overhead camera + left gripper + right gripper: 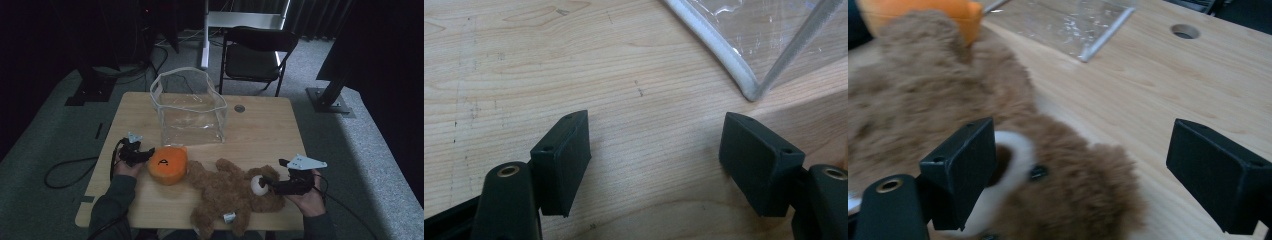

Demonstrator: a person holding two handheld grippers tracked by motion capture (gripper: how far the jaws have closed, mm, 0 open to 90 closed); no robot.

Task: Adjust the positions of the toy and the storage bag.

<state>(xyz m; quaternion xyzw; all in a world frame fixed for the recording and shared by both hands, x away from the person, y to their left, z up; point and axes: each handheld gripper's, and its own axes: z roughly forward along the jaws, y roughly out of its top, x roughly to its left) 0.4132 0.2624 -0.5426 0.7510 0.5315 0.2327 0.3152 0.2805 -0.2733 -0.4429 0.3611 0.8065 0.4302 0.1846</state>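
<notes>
Fluffy brown teddy bear (230,192), white-muzzled

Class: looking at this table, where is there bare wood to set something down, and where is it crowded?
Free: the right side, from the table hole to the right edge, and the left strip beside the clear bag. Crowded: the near edge, where the orange plush and teddy bear lie.

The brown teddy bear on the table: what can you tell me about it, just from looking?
The teddy bear is shaggy brown plush with a white muzzle and dark bead eyes, and a small white tag near one leg. It lies sprawled flat on the wooden table, near the front edge, head toward the person's right hand. One limb reaches the orange plush toy beside it. The right tool sits at its head, jaws wide open and not gripping it.
</notes>
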